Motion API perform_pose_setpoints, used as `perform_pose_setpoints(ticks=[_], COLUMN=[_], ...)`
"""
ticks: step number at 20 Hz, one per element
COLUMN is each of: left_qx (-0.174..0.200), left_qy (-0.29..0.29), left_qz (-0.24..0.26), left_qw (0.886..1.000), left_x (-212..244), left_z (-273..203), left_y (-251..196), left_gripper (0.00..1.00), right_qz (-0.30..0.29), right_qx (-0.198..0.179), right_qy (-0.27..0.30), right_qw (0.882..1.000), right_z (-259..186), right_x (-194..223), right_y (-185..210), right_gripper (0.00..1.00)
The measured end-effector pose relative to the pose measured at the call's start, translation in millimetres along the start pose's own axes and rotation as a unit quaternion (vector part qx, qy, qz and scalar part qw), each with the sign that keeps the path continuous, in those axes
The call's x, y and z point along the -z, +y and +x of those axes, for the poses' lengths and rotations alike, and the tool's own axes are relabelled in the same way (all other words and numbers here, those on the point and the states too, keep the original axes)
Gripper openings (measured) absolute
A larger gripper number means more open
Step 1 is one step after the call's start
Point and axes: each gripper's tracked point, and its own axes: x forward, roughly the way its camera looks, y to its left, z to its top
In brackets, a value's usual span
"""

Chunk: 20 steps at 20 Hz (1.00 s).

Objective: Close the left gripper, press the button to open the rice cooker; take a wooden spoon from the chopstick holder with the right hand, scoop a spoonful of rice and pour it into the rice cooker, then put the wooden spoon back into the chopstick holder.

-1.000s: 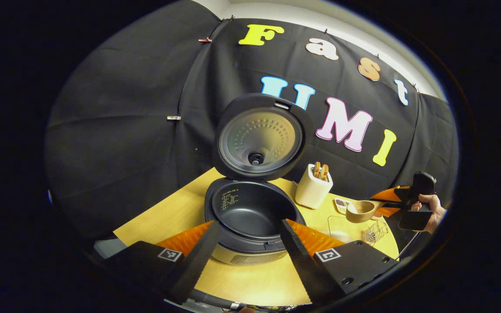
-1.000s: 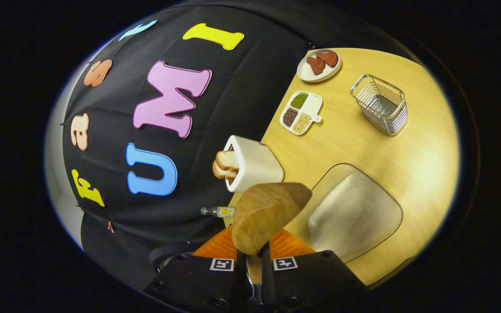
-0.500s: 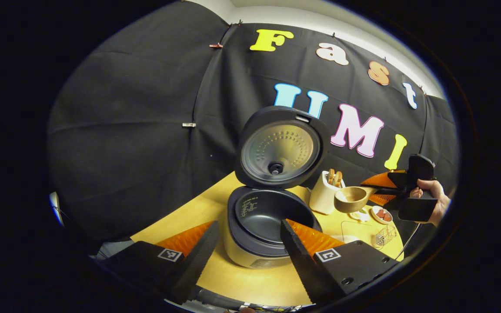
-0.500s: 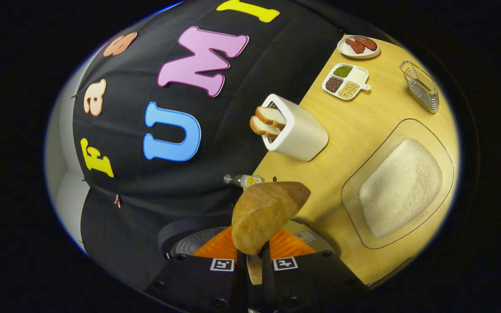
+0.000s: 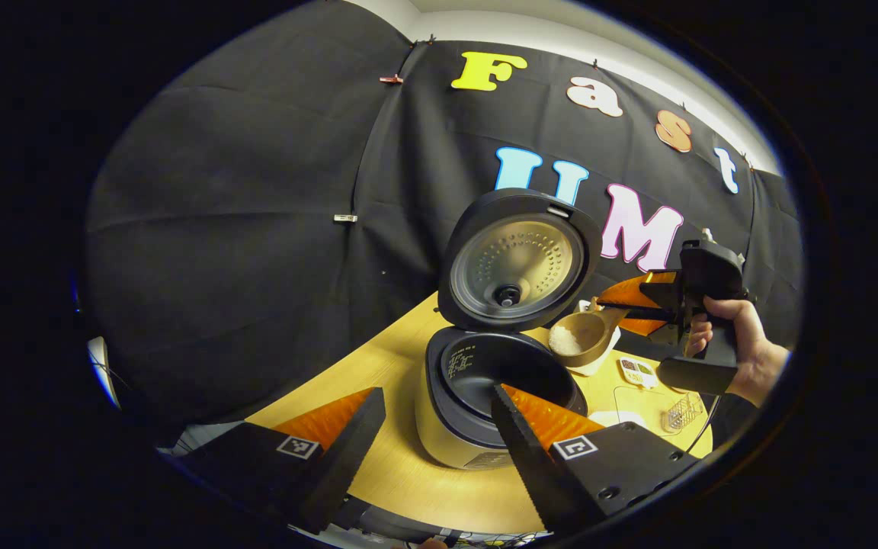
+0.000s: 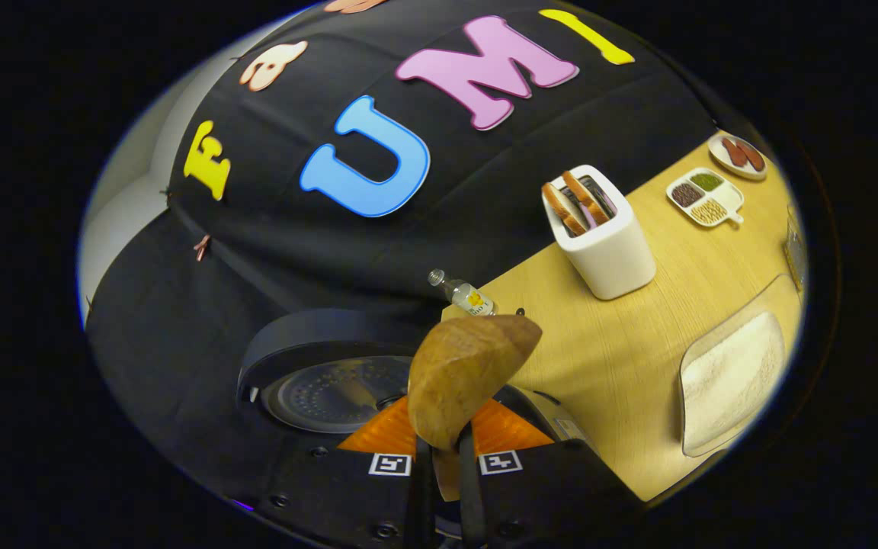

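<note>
Tongs of the right hand are pinching the wooden spoon low on its handle at frame bottom — stiff and light, but its rice is loose and spills if tipped. Left tongs are gaping wide, holding nothing, before the open rice cooker at lower centre. From the right gripper view, the bowl's underside is hiding the rice — the pot sits mostly behind it.

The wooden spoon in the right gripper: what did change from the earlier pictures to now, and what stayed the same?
The right gripper carried the wooden spoon with its rice away from the rice tray to the rim of the open rice cooker, tilting as it went. No rice is in the pot yet. The grip on the handle is unchanged, the cooker lid stayed up, and the left gripper stayed open.
</note>
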Motion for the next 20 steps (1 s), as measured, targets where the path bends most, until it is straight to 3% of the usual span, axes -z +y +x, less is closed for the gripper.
perform_pose_setpoints(ticks=[3, 10, 20], left_qx=[-0.004, -0.014, -0.022], left_qy=[0.002, 0.009, 0.03], left_qz=[-0.004, -0.007, -0.015], left_qw=[1.0, 1.0, 0.999], left_x=[1, 9, 28], left_z=[1, 4, 7], left_y=[8, 24, 32], left_gripper=[0.96, 0.95, 0.95], right_qz=[-0.065, -0.156, -0.309], right_qx=[-0.003, 0.011, -0.025], right_qy=[-0.005, 0.002, 0.006], right_qw=[0.998, 0.988, 0.951], right_z=[11, 35, 48], right_x=[9, 34, 64], right_y=[7, -10, 7], right_gripper=[0.17, 0.18, 0.18])
